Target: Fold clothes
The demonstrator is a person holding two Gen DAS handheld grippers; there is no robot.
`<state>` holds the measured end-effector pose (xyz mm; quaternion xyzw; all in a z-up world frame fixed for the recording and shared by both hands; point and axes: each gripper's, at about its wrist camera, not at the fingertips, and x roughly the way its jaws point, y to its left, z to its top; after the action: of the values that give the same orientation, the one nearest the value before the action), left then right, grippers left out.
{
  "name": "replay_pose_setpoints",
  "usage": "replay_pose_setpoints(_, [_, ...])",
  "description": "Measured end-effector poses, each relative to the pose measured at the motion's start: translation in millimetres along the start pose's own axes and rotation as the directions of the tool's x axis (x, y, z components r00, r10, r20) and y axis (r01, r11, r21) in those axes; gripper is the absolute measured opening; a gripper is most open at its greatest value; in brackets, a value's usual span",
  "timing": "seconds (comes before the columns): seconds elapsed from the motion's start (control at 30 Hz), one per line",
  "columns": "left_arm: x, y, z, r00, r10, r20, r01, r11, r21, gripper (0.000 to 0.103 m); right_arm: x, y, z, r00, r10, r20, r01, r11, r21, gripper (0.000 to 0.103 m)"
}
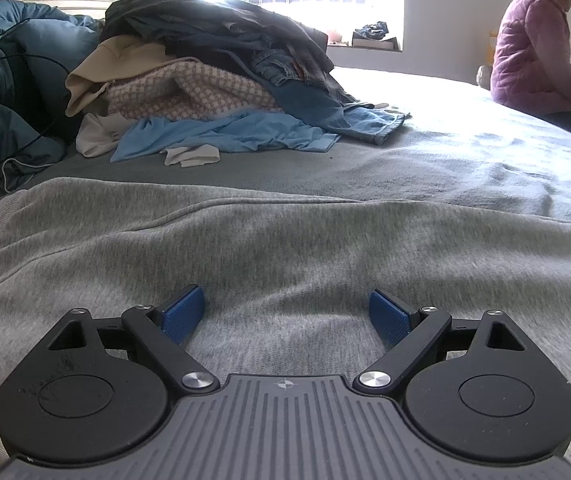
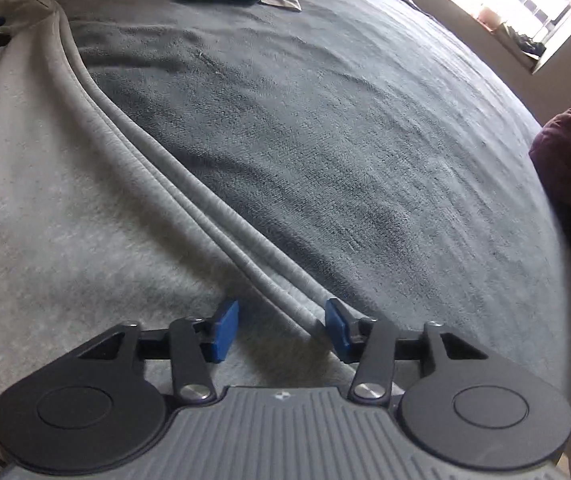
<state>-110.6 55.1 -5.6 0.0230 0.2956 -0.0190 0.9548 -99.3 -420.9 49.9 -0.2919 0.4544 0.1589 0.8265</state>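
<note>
Grey sweatshirt [image 1: 285,240] flat on bed [image 1: 445,160], left gripper [image 1: 287,312] wide open above it, right gripper [image 2: 281,330] half-open astride its layered edge.

a light heather-grey sweatshirt [image 1: 285,248] lies spread flat on the bed near its front edge, its layered hem edges [image 2: 213,216] stacked in a ridge. a heap of unfolded clothes [image 1: 221,80] sits toward the headboard end.
</note>
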Motion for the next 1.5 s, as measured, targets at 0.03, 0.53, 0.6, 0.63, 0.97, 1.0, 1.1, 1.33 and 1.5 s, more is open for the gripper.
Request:
replay_pose_setpoints(0.03, [0.0, 0.0, -0.1, 1.0, 0.0, 0.001, 0.0, 1.0, -0.001, 0.091, -0.2, 6.1, -1.0, 1.0, -0.028, 0.001, 0.028, 0.999, -0.019, 0.036])
replay_pose_setpoints(0.53, [-0.9, 0.6, 0.2, 1.0, 0.001, 0.006, -0.001, 1.0, -0.015, 0.091, -15.6, 57.5, 4.8, 0.886, -0.451, 0.104, 0.463, 0.859, -0.218, 0.003])
replay_pose_setpoints(0.6, [-1.0, 0.6, 0.9, 1.0, 0.004, 0.005, -0.004, 1.0, -0.022, 0.091, -11.7, 54.0, 6.1, 0.881, -0.461, 0.105, 0.473, 0.858, -0.202, 0.003])
replay_pose_setpoints(0.63, [-1.0, 0.5, 0.9, 1.0, 0.006, 0.005, -0.006, 1.0, -0.023, 0.091, -6.9, 52.2, 6.2, 0.883, -0.458, 0.1, 0.468, 0.861, -0.197, 0.003])
replay_pose_setpoints(0.97, [-0.7, 0.8, 0.1, 1.0, 0.004, 0.005, -0.004, 1.0, -0.016, 0.092, 15.8, -17.2, -15.9, 0.924, -0.378, 0.054, 0.364, 0.915, 0.174, 0.015])
replay_pose_setpoints(1.0, [-0.7, 0.7, 0.1, 1.0, 0.005, 0.005, -0.004, 1.0, -0.016, 0.092, 7.7, -36.5, -24.6, 0.92, -0.39, 0.046, 0.366, 0.894, 0.258, 0.015])
replay_pose_setpoints(1.1, [-0.1, 0.6, 0.4, 1.0, 0.007, 0.004, -0.007, 1.0, -0.013, 0.092, -28.4, -81.3, -64.1, 0.913, -0.405, 0.042, 0.329, 0.795, 0.51, 0.019])
replay_pose_setpoints(1.33, [0.4, 0.8, 0.8, 1.0, 0.007, 0.0, -0.006, 1.0, -0.012, 0.092, -75.9, -145.2, -156.9, 0.936, -0.311, 0.166, -0.001, 0.47, 0.883, 0.051])
replay_pose_setpoints(1.5, [0.9, 0.2, 1.0, 1.0, 0.011, -0.004, -0.011, 1.0, -0.008, 0.093, -43.8, -159.5, -167.4, 0.96, -0.217, 0.178, -0.088, 0.369, 0.925, 0.06])
